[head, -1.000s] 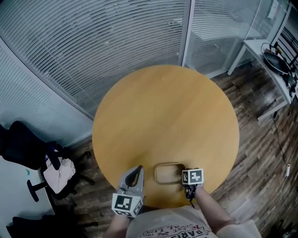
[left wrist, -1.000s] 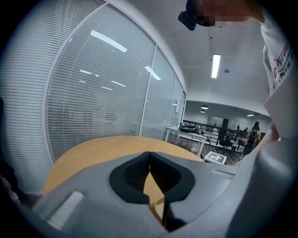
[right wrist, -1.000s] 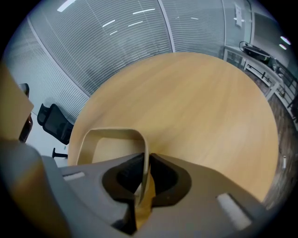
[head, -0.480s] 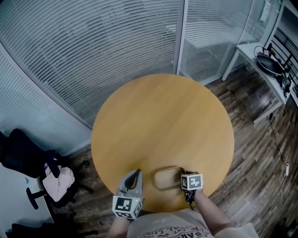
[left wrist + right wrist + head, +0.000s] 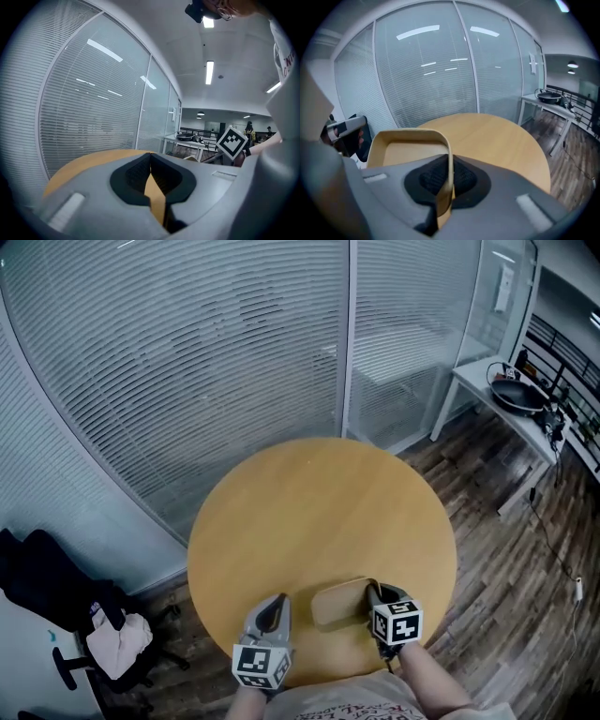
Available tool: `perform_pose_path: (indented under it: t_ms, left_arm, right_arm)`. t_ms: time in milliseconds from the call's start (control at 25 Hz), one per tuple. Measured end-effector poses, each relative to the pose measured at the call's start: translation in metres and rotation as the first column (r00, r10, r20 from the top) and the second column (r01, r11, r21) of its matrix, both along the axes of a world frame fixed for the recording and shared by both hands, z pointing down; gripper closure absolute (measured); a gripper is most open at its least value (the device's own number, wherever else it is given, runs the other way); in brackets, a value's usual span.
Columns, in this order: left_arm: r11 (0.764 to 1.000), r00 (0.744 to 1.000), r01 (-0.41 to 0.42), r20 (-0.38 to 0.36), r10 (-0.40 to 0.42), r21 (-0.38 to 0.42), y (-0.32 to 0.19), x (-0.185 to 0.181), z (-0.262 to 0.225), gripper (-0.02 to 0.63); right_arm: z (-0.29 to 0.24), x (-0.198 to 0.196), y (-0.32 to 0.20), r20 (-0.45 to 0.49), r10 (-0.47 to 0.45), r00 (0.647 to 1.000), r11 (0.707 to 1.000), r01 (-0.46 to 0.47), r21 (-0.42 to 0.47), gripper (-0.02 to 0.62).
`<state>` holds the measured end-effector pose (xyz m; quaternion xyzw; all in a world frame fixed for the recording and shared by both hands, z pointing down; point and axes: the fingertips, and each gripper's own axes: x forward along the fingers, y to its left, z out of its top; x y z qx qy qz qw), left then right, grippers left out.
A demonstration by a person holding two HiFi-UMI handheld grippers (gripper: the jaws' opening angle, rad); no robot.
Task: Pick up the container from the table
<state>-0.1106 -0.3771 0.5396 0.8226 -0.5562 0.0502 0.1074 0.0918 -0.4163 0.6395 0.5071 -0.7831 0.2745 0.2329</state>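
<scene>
A black office chair (image 5: 42, 577) draped with clothes sits at the left, before a curved glass wall with white blinds (image 5: 187, 362). The round wooden counter (image 5: 319, 512) stands on dark plank floor (image 5: 506, 559), and a white side table (image 5: 487, 390) carries a pan at the right.

The left claw (image 5: 274, 604) hangs over the counter's near edge, pads pressed together on nothing. Just beside it the shallow tan container with rounded corners (image 5: 339, 604) is held by the right claw (image 5: 375, 592), which pinches its right wall.

A second ago the container lay flat on the counter. Now it looks lifted, with a shadow beneath it.
</scene>
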Motion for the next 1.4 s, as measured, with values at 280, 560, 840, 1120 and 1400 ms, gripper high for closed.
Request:
perform_pose_path:
  t_ms: [280,560,840,1120,1400]
  left_arm:
    - [0.995,0.999,-0.032,0.000,0.032,0.092,-0.003,0.013,-0.038,0.598]
    - [0.989,1.000,-0.025,0.004,0.025,0.149,0.004,0.010,-0.065,0.598]
    - [0.985,0.999,-0.041,0.019,0.038,0.169,0.010,0.019,-0.073,0.598]
    - [0.987,0.999,-0.032,0.024,0.028,0.157,0.010,0.020,-0.072,0.598]
    - [0.988,1.000,-0.016,0.029,0.011,0.153,0.010,0.015,-0.075,0.598]
  right_arm:
    - [-0.103,-0.009,0.001,0.013,-0.046,0.999,0.948,0.039,0.315,0.589]
    - [-0.164,0.000,0.018,0.029,-0.032,0.999,0.857,0.012,0.515,0.589]
    - [-0.180,0.024,0.028,0.064,0.031,0.997,0.810,-0.063,0.583,0.589]
    - [-0.176,0.023,0.026,0.087,0.023,0.996,0.827,-0.068,0.558,0.591]
    - [-0.171,0.013,0.026,0.072,0.001,0.997,0.839,-0.040,0.542,0.591]
